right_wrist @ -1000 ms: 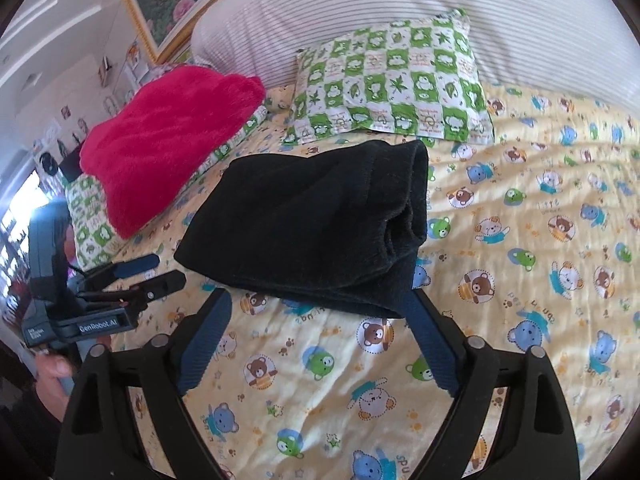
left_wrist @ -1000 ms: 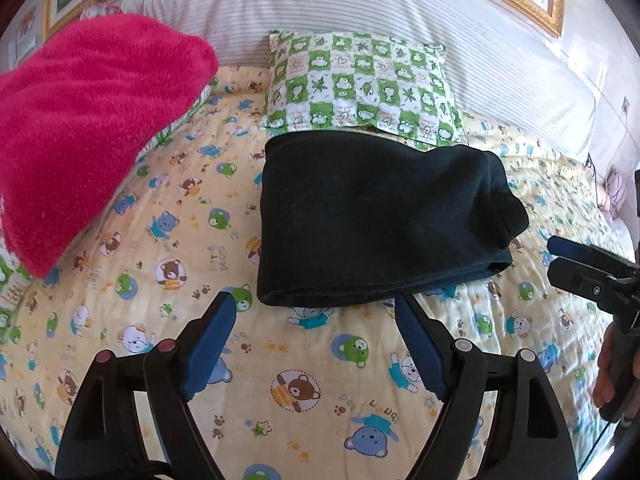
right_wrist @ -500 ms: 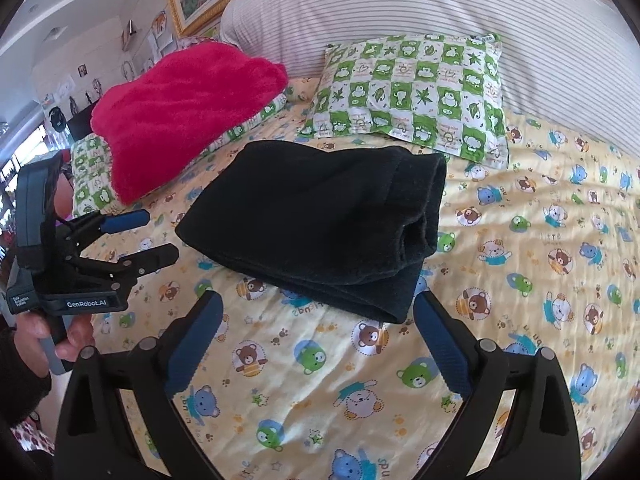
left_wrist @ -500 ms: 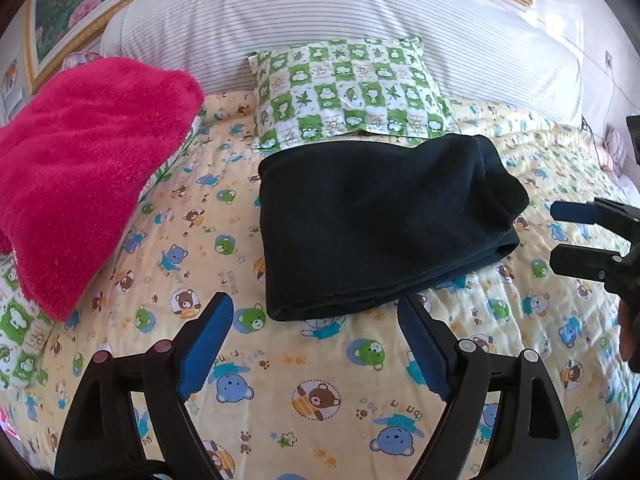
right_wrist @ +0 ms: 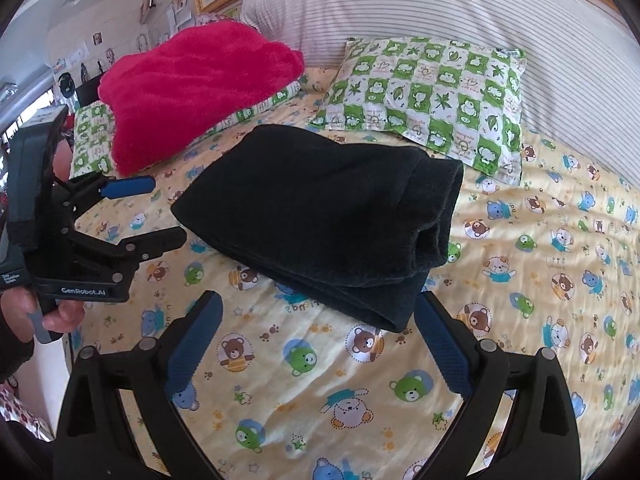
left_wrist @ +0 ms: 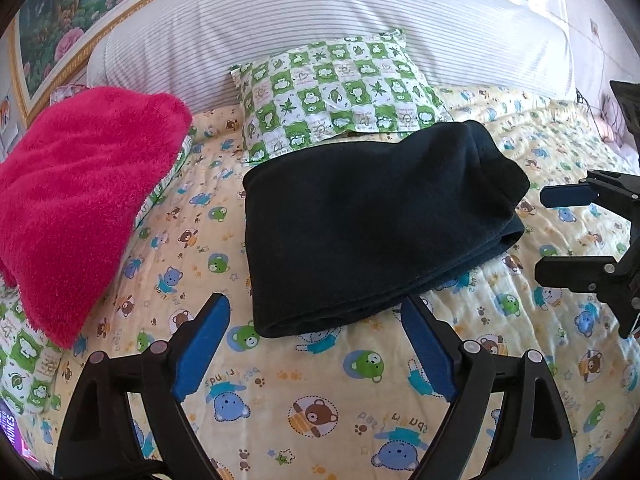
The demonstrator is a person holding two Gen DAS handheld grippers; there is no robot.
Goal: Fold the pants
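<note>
The dark navy fleece pants lie folded into a thick rectangular bundle on the yellow quilted bedspread printed with cartoon bears, their far edge touching the green-and-white checked pillow; to one side a fluffy magenta blanket is heaped well apart from them, and a white striped bolster runs along the head of the bed. The left gripper hangs over the bedspread just short of the bundle's near folded edge, its blue-padded jaws spread wide and just lately opening further, nothing between them but printed bears; the pants sit ahead of the tips, not touched. The right gripper is likewise spread wide and empty, the near corner of the bundle lying just ahead of its tips, close by the right-hand pad but not pinched; seen from the left side it floats beside the bundle's layered end, clear of the cloth. A person's hand grips the left tool's handle.
</note>
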